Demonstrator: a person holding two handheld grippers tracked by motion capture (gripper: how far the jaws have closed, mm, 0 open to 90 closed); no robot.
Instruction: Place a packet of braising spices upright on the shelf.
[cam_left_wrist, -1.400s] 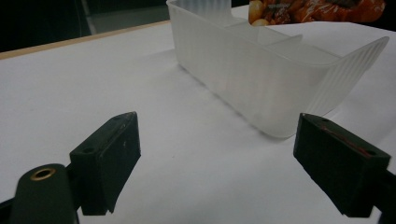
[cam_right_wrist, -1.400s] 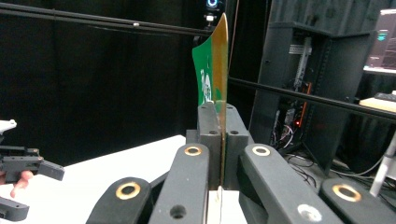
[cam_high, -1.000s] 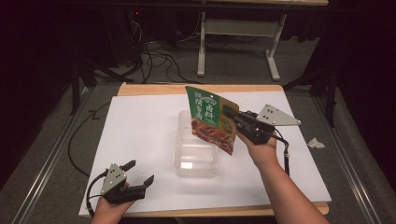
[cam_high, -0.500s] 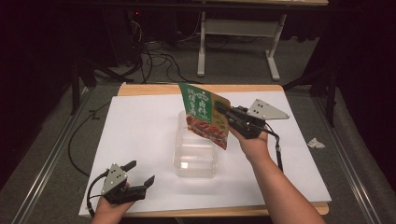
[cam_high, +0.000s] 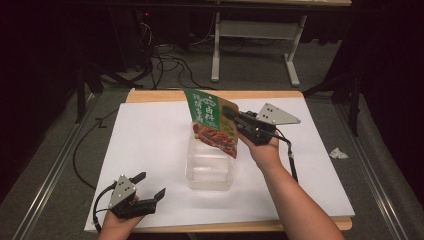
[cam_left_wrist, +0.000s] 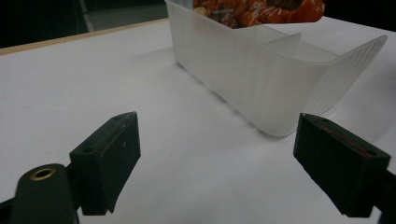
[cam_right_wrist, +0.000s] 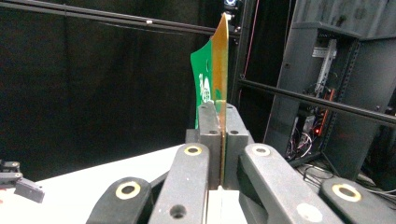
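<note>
A green and orange snack pouch (cam_high: 212, 122) hangs tilted over the far end of a clear plastic container (cam_high: 209, 167) in the middle of the table. My right gripper (cam_high: 229, 116) is shut on the pouch's right edge. In the right gripper view the pouch (cam_right_wrist: 212, 70) stands edge-on between the closed jaws of that gripper (cam_right_wrist: 219, 116). My left gripper (cam_high: 150, 186) rests at the front left of the table, open and empty. In the left gripper view, this gripper (cam_left_wrist: 224, 163) faces the container (cam_left_wrist: 261, 79), which has a divider inside, with the pouch's bottom (cam_left_wrist: 261, 9) above it.
A white sheet (cam_high: 150, 135) covers the wooden table. A crumpled scrap of paper (cam_high: 338, 153) lies near the right edge. Metal rails run along both sides, and cables (cam_high: 165, 60) and a white desk frame (cam_high: 255, 35) stand beyond the far edge.
My right gripper has carried the pouch a little to the left, farther over the container. The left gripper has stayed still.
</note>
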